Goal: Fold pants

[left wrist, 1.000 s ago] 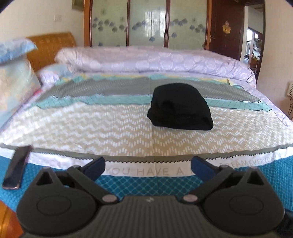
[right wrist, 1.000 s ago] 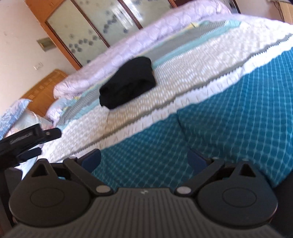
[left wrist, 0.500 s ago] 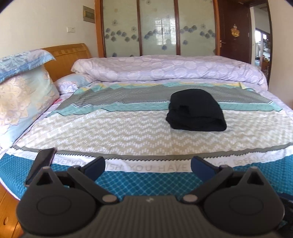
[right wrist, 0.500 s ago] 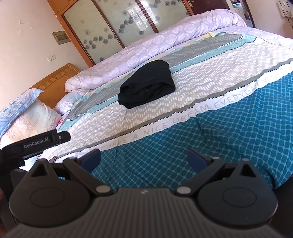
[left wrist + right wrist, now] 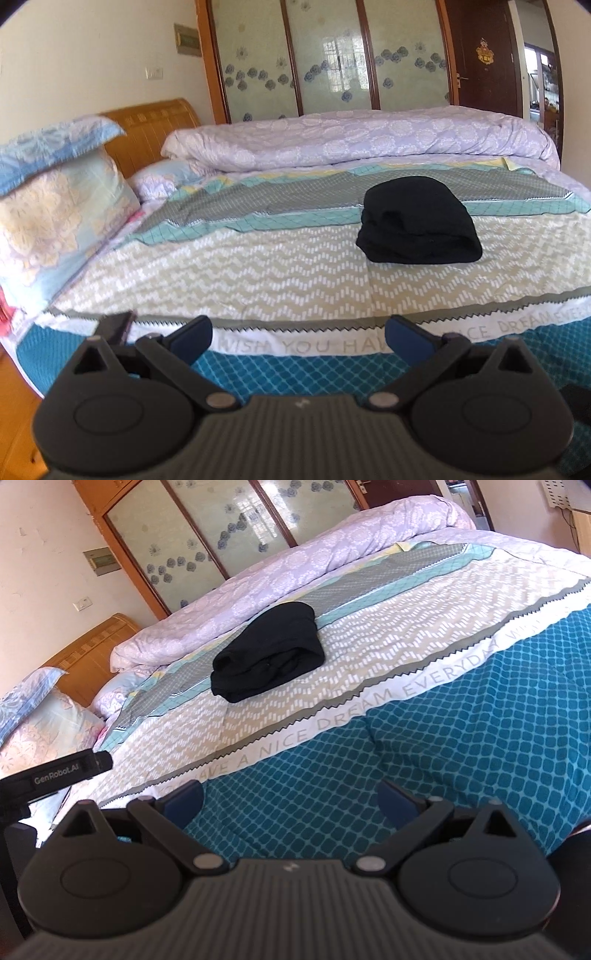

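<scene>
The black pants (image 5: 419,221) lie folded into a thick, compact bundle on the bedspread (image 5: 258,266), resting on its beige zigzag band with their far edge reaching onto the teal and grey stripes. Both grippers are held back at the near side of the bed, well apart from the bundle. The left gripper (image 5: 297,334) has its jaws spread wide with nothing between them, its blue-tipped fingers (image 5: 192,336) over the white lettered strip and the teal diamond-patterned part of the cover. The right gripper (image 5: 291,799) is likewise spread wide and empty, over the same teal diamond section, and in its view the left gripper's black body, marked with white lettering, juts in from the left edge. Nothing lies between either gripper and the pants but bare bedspread. Behind the bundle a rolled lilac duvet (image 5: 351,144) runs across the far side of the bed, in front of a wardrobe with frosted floral glass doors (image 5: 332,55). Stacked pillows (image 5: 48,192) lean against the wooden headboard (image 5: 155,125) on the left. A dark flat object (image 5: 116,325), possibly a phone, sits at the bed's near left edge, partly hidden behind the left gripper. A dark wooden door (image 5: 484,55) stands to the right of the wardrobe.
</scene>
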Motion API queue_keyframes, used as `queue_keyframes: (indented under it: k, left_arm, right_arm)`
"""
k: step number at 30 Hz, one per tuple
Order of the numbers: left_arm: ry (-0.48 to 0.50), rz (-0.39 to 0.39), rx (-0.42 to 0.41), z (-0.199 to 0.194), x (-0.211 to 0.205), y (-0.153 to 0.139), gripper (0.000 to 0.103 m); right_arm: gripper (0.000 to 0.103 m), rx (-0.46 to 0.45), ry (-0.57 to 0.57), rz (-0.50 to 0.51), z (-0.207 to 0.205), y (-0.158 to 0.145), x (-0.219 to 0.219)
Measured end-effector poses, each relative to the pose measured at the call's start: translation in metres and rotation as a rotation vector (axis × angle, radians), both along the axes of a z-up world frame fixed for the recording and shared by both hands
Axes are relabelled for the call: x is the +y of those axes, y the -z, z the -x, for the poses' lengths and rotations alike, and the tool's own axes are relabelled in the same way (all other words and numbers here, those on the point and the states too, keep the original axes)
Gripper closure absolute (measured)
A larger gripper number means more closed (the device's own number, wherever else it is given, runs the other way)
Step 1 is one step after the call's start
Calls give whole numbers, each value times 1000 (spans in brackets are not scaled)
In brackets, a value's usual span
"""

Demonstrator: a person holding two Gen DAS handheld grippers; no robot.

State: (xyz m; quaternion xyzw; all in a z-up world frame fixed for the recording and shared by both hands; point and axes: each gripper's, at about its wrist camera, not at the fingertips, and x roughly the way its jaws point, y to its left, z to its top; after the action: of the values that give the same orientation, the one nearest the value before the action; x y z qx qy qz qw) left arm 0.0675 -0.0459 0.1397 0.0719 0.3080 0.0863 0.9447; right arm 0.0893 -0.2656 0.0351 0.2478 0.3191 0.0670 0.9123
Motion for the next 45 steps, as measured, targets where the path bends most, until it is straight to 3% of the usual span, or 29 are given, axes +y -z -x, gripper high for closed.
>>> queue_keyframes:
  k: [13,18,22,25,38,45]
  left_arm:
    - [1,-10,-31,-2,5,-7,0]
    - [21,-4,12,-2,6,-4,0]
    - [63,60,92,-3,8,0,0]
    - [79,81,106,0,9,0,0]
    - [95,3,182,-1,4,12,0]
    - [110,6,192,-1,3,16,0]
  right_arm:
    - [1,-33,20,14,3,-9,-4]
    - [1,-48,19,17,4,-13,-5]
    - [1,-51,18,17,5,-14,-5]
    - [1,-51,19,18,5,-14,-4]
    - [1,-39,17,11,5,-10,-4]
    - [1,-23,17,6,4,-6,-5]
